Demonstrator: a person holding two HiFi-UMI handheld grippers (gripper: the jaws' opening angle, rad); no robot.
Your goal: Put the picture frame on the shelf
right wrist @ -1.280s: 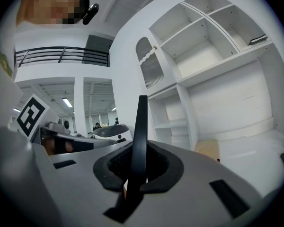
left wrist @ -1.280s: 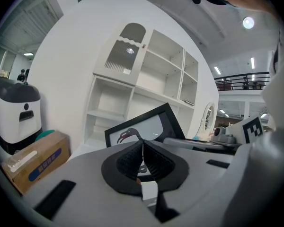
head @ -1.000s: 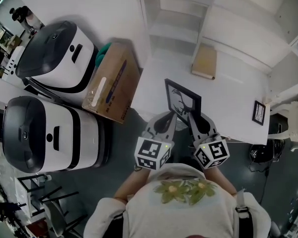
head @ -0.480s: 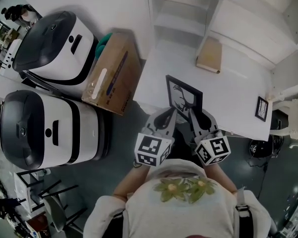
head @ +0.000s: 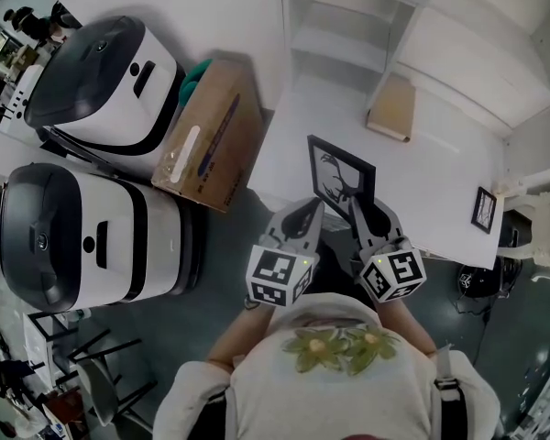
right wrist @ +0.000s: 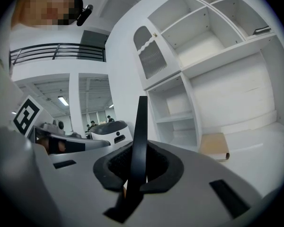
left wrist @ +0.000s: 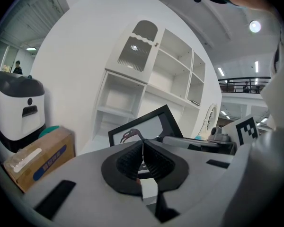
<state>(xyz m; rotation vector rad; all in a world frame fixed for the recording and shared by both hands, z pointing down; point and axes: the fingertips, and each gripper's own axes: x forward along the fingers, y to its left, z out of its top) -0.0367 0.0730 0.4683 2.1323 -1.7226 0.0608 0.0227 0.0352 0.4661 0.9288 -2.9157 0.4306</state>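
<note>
Holding picture frame [head: 337, 174] above table [head: 445, 159] near edge
R tongs [right wrist: 139, 161] clenched on frame's edge; L tongs [left wrist: 142, 156] clenched, empty, just beside; shelf [head: 335, 44] beyond.

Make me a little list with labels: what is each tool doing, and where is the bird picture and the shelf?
picture frame: upright, bird drawing inside, by the near edge of the white table
right tool: shut on the picture frame's edge
left tool: jaws together, just beside the frame
shelf: white, at the far side of the table
</note>
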